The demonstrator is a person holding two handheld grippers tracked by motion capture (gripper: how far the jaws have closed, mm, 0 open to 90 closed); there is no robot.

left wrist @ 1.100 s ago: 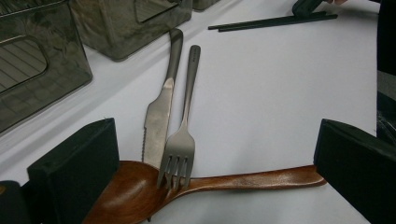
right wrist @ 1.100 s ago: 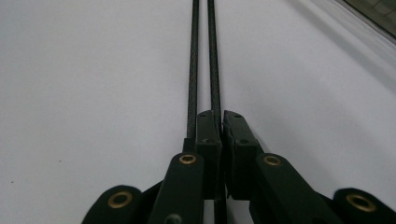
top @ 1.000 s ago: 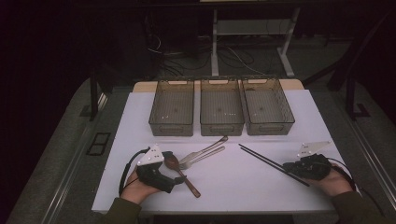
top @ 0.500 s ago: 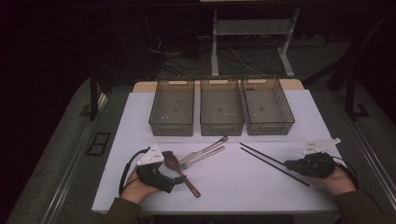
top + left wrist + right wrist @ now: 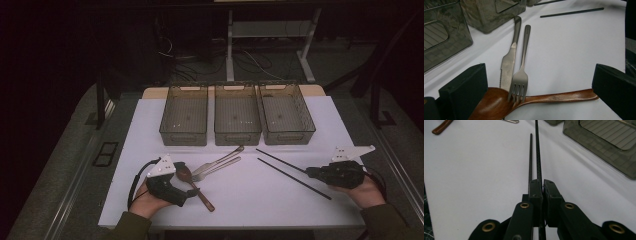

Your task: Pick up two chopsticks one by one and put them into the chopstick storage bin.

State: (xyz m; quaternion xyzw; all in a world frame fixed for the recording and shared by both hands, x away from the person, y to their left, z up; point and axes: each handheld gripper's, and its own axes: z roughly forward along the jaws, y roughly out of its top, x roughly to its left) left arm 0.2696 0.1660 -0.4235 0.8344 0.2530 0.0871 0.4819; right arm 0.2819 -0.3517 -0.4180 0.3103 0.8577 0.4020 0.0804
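Our right gripper [image 5: 542,185] has its jaws clamped on 1 black chopstick [image 5: 538,157], the second chopstick [image 5: 530,157] lying just beside it on the white table [image 5: 260,200]. Our left gripper [image 5: 536,82] stands wide open astride the wooden spoon [image 5: 544,98], gripping nothing. We judge the sorting barely begun: all 3 bins [image 5: 237,131] look empty, and the fork [image 5: 522,62] and knife [image 5: 510,55] still lie out

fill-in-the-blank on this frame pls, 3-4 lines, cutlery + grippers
1. The right gripper is shut on one black ____.
2. The fork rests its tines on the wooden ____.
3. Behind the cutlery stand ____ smoky plastic bins in a row.
4. The left gripper has its jaws ____ around the wooden utensil.

Missing words: chopstick; spoon; three; open
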